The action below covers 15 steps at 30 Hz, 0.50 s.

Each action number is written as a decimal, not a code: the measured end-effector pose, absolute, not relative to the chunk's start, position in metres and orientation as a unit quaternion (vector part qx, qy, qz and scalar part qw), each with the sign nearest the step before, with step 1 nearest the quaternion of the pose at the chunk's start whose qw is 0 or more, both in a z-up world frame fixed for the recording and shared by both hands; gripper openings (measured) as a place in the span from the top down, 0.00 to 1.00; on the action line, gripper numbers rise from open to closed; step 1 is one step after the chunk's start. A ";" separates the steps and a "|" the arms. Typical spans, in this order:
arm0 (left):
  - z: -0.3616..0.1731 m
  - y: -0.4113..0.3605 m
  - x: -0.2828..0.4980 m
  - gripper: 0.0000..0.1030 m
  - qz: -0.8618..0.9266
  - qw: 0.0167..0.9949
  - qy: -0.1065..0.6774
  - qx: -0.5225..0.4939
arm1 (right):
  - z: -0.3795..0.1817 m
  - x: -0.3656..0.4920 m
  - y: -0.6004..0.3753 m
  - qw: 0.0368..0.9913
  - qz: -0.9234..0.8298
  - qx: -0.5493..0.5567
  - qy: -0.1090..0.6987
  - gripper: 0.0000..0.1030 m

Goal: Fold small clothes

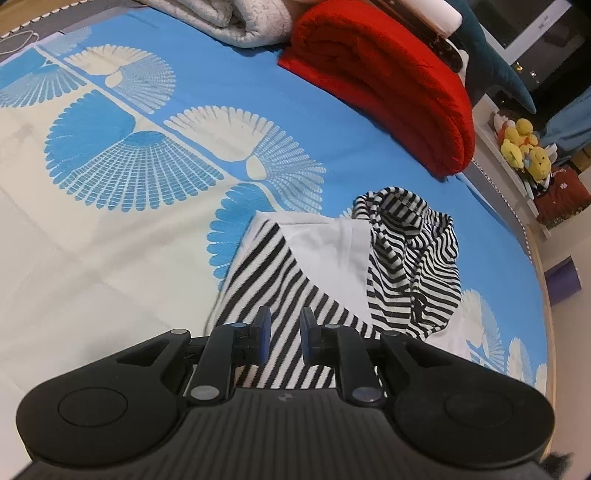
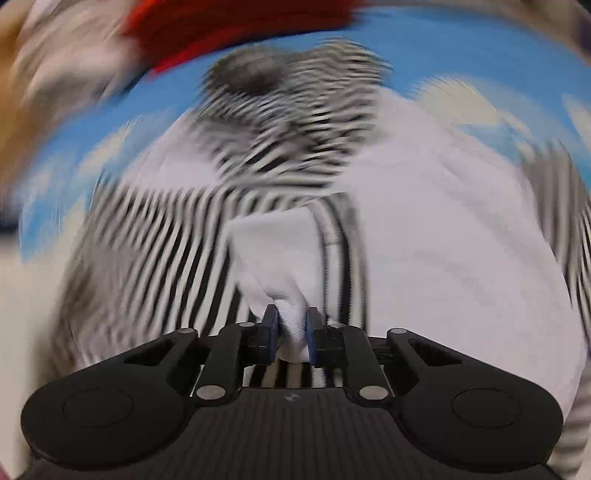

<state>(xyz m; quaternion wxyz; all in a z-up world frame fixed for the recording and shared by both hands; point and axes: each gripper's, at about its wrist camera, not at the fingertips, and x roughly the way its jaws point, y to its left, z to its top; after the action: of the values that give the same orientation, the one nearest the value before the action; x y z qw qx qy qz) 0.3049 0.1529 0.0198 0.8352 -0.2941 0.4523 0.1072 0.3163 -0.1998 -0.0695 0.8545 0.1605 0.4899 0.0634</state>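
— Striped top (image 1: 280, 280), black and white with a plain white panel, lies on the near right part of the bed, doesn't it?

— Yes, spread over the blue and cream bedspread (image 1: 147, 229). Its striped hood (image 1: 410, 254) is bunched up at the far right end of the garment.

— What is the left gripper (image 1: 284, 328) doing?

— Its two blue pads (image 1: 263, 332) stand a narrow gap apart over the striped cloth at the near edge. The cloth runs between them, but I cannot tell whether they pinch it.

— And the right gripper (image 2: 291, 328)?

— Clenched on a white fold of the top (image 2: 288, 295). The cloth is gathered into a wrinkled pinch between the pads. That view is badly smeared, so little beyond the fold is sharp.

— Anything else on the bed?

— A folded red blanket (image 1: 388, 88) at the far right, well apart from the top, and a grey quilt (image 1: 236, 18) just left of it along the far edge. Beyond the bed's right edge, yellow soft toys (image 1: 524, 147) sit on a white shelf (image 1: 495, 147).
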 end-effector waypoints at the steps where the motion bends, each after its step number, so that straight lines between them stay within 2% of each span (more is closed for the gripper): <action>1: 0.019 0.150 0.306 0.84 0.104 0.836 0.454 -0.291 | -0.061 0.314 -0.213 0.863 0.043 0.186 0.468 0.87; 4: 0.017 0.144 0.308 0.84 0.095 0.837 0.459 -0.283 | -0.042 0.303 -0.256 0.879 -0.024 0.248 0.406 0.87; 9: 0.011 0.141 0.308 0.84 0.094 0.834 0.468 -0.276 | -0.072 0.295 -0.312 0.806 -0.143 0.350 0.456 0.82; 10: 0.010 0.141 0.309 0.84 0.097 0.834 0.468 -0.276 | -0.078 0.295 -0.316 0.794 -0.142 0.364 0.466 0.79; 12: 0.008 0.142 0.308 0.84 0.104 0.832 0.470 -0.277 | -0.087 0.299 -0.315 0.777 -0.116 0.385 0.484 0.65; 15: 0.004 0.141 0.309 0.84 0.103 0.829 0.473 -0.279 | -0.093 0.302 -0.308 0.770 -0.099 0.384 0.499 0.60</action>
<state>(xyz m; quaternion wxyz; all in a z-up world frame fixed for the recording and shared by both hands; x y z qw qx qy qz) 0.3088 0.1414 0.0043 0.8292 -0.2794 0.4729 0.1034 0.3018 -0.3079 -0.0932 0.7700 0.3844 0.4994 -0.0992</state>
